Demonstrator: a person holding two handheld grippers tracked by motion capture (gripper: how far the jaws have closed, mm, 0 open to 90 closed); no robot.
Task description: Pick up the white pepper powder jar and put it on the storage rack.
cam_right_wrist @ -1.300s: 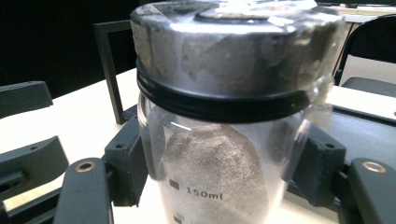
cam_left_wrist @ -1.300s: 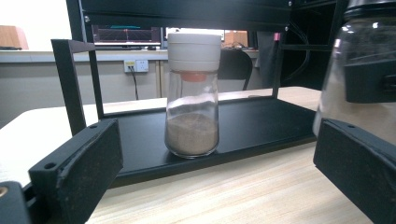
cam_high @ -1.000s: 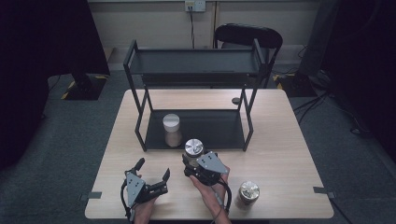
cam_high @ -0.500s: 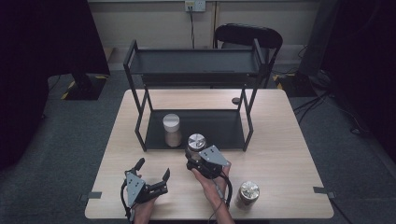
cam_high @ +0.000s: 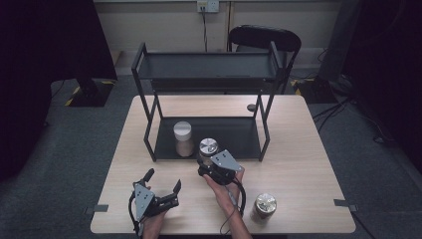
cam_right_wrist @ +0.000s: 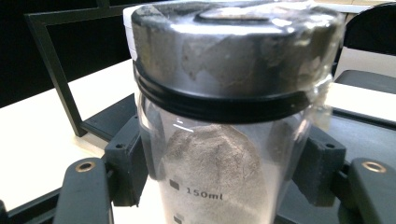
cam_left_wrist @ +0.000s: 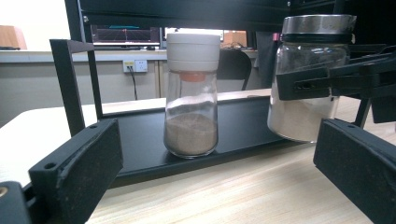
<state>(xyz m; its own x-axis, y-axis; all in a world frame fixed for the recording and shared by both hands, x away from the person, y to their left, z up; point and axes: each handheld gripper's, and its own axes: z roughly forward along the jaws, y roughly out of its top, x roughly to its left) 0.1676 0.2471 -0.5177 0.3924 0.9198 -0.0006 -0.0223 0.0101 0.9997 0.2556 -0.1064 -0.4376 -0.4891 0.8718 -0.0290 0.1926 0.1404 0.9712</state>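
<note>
Two tools are noted: the right tool (cam_high: 209, 162), clenched on the metal-lidded jar (cam_high: 208, 148), should be kept level over the rack's lower shelf (cam_high: 239, 137); the left tool (cam_high: 161, 186) is released.

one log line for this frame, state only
right gripper: shut on metal-lidded jar, at front edge of rack's lower shelf | left gripper: open, over table | white-capped jar: on shelf
</note>
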